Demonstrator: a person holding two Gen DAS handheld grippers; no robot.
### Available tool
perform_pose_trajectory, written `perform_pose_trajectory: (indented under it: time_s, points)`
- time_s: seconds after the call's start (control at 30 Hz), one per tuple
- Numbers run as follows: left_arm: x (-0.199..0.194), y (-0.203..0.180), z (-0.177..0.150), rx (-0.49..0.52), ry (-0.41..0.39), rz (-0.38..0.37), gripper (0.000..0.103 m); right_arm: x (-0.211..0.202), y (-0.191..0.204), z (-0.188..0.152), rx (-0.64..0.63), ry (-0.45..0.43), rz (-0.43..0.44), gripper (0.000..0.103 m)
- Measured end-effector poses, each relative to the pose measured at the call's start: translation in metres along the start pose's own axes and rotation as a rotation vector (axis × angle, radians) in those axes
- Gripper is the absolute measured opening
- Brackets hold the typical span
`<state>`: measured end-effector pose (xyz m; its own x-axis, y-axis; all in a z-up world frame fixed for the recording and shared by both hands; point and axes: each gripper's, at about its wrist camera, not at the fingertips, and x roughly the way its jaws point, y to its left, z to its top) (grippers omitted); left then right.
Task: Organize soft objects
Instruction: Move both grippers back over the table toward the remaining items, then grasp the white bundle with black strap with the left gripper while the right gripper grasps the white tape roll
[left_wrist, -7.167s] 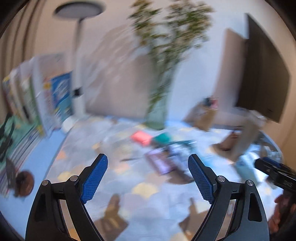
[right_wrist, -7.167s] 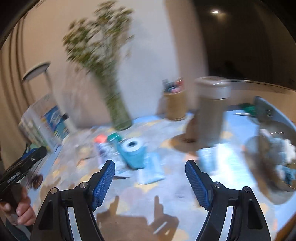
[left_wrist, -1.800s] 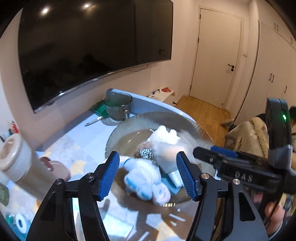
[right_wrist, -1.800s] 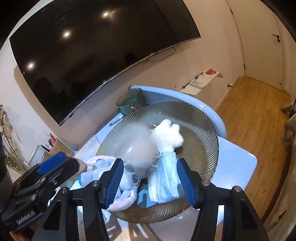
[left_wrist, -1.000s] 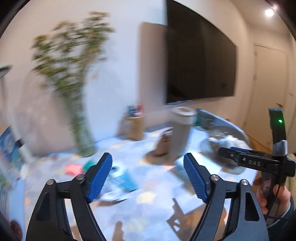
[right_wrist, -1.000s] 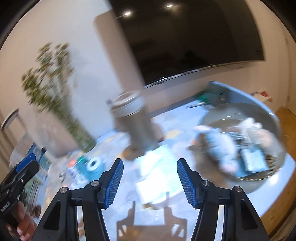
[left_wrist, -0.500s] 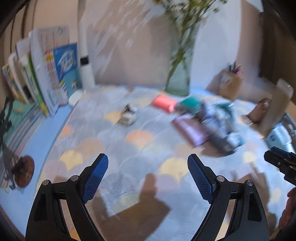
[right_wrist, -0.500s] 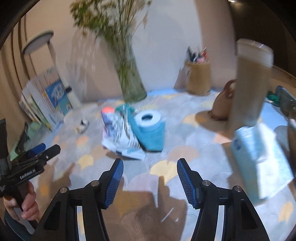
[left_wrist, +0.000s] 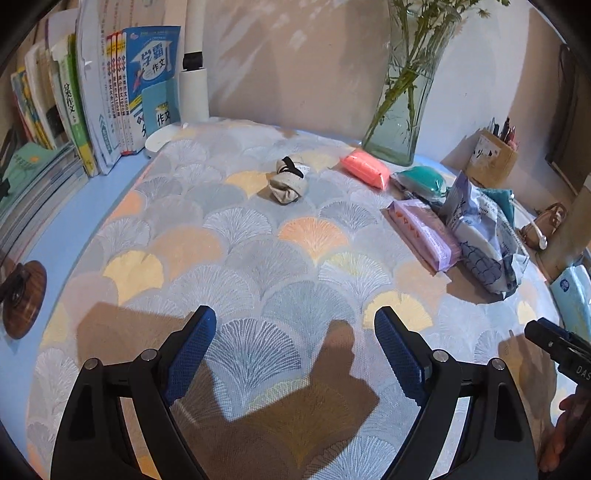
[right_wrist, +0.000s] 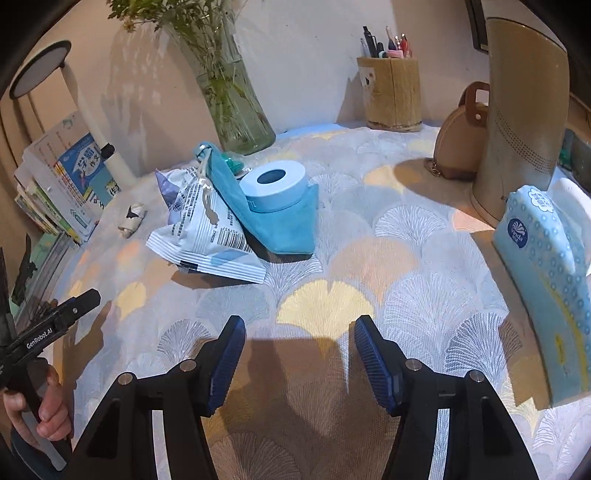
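A knotted beige cloth bundle lies on the patterned tablecloth, far ahead of my left gripper, which is open and empty. It shows small in the right wrist view. Beside it lie a pink pack, a teal pouch, a purple pack and a white printed bag. My right gripper is open and empty above the cloth. Ahead of it lie the white bag, a blue drawstring pouch with a tissue roll, and a blue tissue pack at right.
Books stand at the left edge, with a lamp base beside them. A glass vase with stems and a wooden pen holder stand at the back. A tall beige container and a tan purse stand at the right.
Both views have steadied and dropped a little closer to the tablecloth. The left view now faces the cloth bundle more squarely. Both grippers stay open.
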<state>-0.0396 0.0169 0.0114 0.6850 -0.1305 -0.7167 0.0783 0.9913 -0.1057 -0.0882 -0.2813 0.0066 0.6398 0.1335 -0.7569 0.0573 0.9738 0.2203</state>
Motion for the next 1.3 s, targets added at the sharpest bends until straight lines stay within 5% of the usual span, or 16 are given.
perform_pose_trajectory:
  time_s: [0.37,0.53,0.73,1.03,1.3]
  points:
    - [-0.033,0.002,0.028,0.014,-0.008,0.003,0.087,-0.012,-0.008,0.018,0.087,0.074,0.105,0.063]
    - [-0.034,0.003,0.078,0.058,-0.086,0.062,0.087,-0.01,-0.005,0.057,0.067,0.034,0.026,0.063]
    - [0.031,0.022,0.116,0.022,-0.055,0.147,0.087,0.026,0.01,0.089,-0.088,0.028,-0.09,0.063]
    - [0.089,0.035,0.114,-0.038,-0.011,0.053,0.088,0.072,0.023,0.114,-0.246,0.103,0.078,0.064]
    - [0.087,0.02,0.109,0.04,-0.025,0.047,0.087,0.089,0.017,0.114,-0.166,0.091,0.181,0.073]
